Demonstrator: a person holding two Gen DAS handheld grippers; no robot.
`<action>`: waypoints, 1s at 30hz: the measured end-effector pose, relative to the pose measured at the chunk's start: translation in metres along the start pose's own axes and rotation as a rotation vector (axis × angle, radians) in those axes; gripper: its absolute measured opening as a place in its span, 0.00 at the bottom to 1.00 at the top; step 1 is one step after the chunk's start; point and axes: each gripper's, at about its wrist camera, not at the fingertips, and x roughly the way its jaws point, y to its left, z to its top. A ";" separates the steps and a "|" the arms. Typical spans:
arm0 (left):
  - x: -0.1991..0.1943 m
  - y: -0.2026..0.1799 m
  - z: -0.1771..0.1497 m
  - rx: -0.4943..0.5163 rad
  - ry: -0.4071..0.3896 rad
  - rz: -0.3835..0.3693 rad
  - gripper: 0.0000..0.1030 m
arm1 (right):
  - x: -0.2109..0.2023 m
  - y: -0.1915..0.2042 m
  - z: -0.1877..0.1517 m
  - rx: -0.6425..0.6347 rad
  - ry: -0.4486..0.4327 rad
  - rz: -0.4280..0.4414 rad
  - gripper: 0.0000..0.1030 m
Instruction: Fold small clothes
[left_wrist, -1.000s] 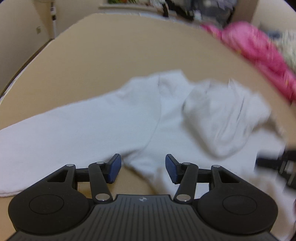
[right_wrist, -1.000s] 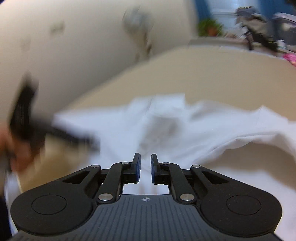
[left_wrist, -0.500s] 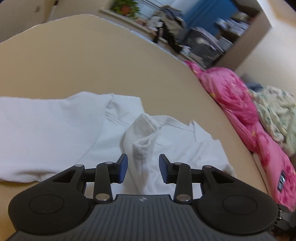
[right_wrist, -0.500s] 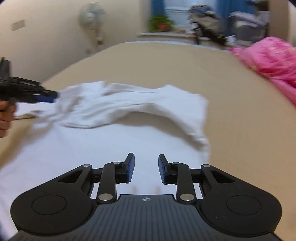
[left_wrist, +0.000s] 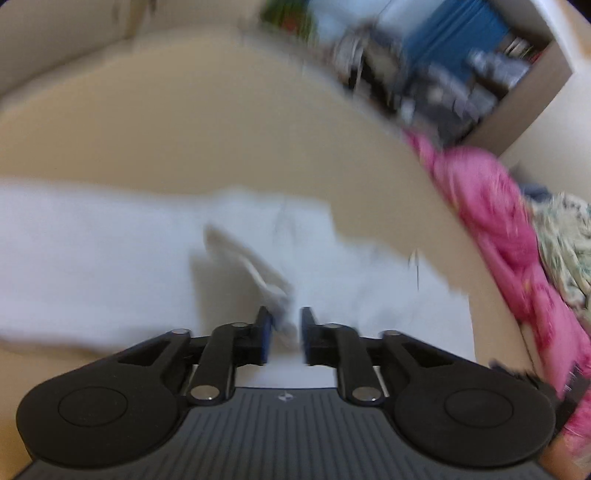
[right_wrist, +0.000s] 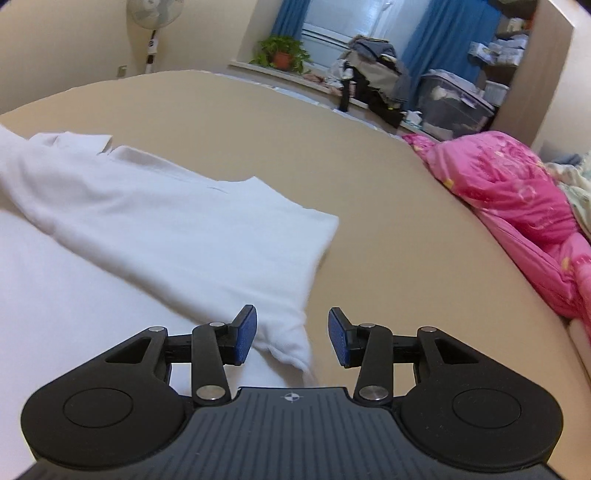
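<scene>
Two grippers work one white garment (right_wrist: 147, 229), which lies spread on the tan bed surface (right_wrist: 369, 166) and fills the left half of the right wrist view, its folded-over sleeve edge running toward five o'clock.

In the blurred left wrist view the left gripper (left_wrist: 283, 334) has just been closing, and its jaws stand narrow with a raised ridge of white cloth (left_wrist: 266, 284) between them. Whether the pads already press on that ridge I cannot tell; a sliver of gap seems to show at the right pad.

By contrast the right gripper (right_wrist: 291, 334) has just been opening and now stands wide, holding nothing. A corner of the garment lies under the gap, nearer the left pad at nine o'clock, with bare bed at three o'clock.

Judging from this, the risks sit with the left pinch. If it catches only the top layer, the fold beneath could slide apart when lifted. If it catches too much, the whole garment may drag across the bed and skew the fold. A pink quilt (right_wrist: 509, 206) lies at three o'clock, well apart.
</scene>
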 end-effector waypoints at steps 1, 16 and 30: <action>0.006 0.004 -0.001 -0.023 0.010 0.027 0.29 | 0.000 0.001 -0.002 -0.022 0.009 0.005 0.41; 0.014 0.036 0.010 -0.225 -0.092 0.073 0.27 | -0.001 0.036 -0.004 -0.304 -0.001 0.054 0.39; -0.004 0.019 0.007 -0.172 -0.084 0.016 0.18 | -0.032 -0.052 0.019 0.077 -0.042 0.138 0.02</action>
